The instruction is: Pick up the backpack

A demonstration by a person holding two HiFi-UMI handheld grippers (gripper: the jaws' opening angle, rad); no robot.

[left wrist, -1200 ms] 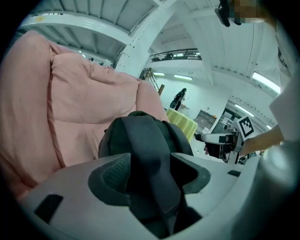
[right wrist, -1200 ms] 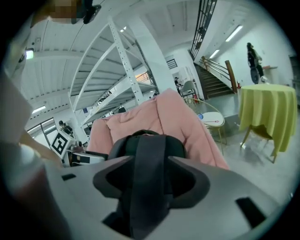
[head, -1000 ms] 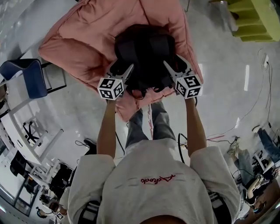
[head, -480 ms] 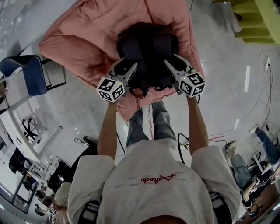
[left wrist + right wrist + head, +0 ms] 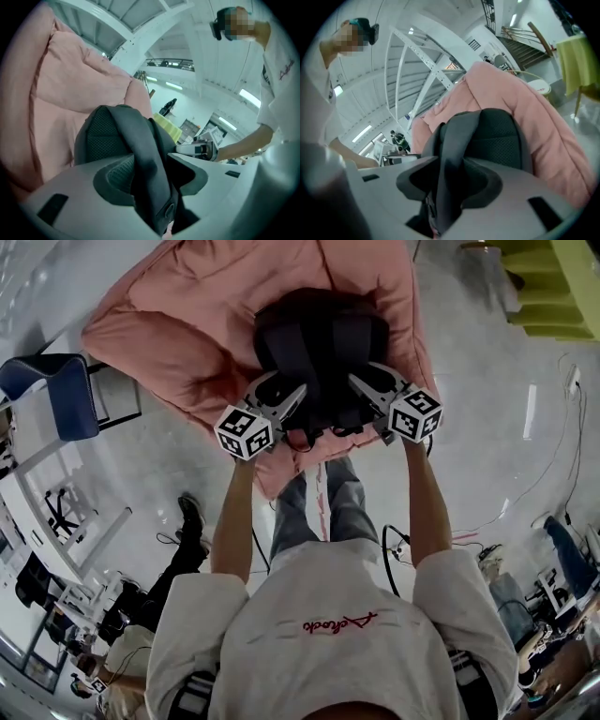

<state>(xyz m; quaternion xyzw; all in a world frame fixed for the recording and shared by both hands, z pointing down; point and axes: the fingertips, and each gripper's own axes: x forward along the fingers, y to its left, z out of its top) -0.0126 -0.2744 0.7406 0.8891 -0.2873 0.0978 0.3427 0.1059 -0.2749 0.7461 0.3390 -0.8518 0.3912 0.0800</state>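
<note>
Backpack (image 5: 321, 348) straps are clamped on both sides: the left gripper (image 5: 284, 390) fingers (image 5: 79, 187) pinch one grey shoulder strap (image 5: 149, 178), and the right gripper (image 5: 367, 381) fingers (image 5: 525, 187) pinch the other strap (image 5: 447, 164). Just beyond the fingers the dark pack body rests against the pink cushion (image 5: 187, 324). Within the last second both grippers and the pack have crept slightly forward, so the lift seems barely begun.

**What the views leave out**

In the head view the pink cushion (image 5: 187, 324) runs off the top edge, and the yellow furniture (image 5: 562, 277) is cut by the corner. The near end of the backpack (image 5: 319, 343) lies behind the left gripper (image 5: 286, 390) and the right gripper (image 5: 367, 379). The clamped strap (image 5: 150, 173) leaves the left gripper view's bottom edge, and the second strap (image 5: 450, 159) leaves the right gripper view's, so neither end shows.
</note>
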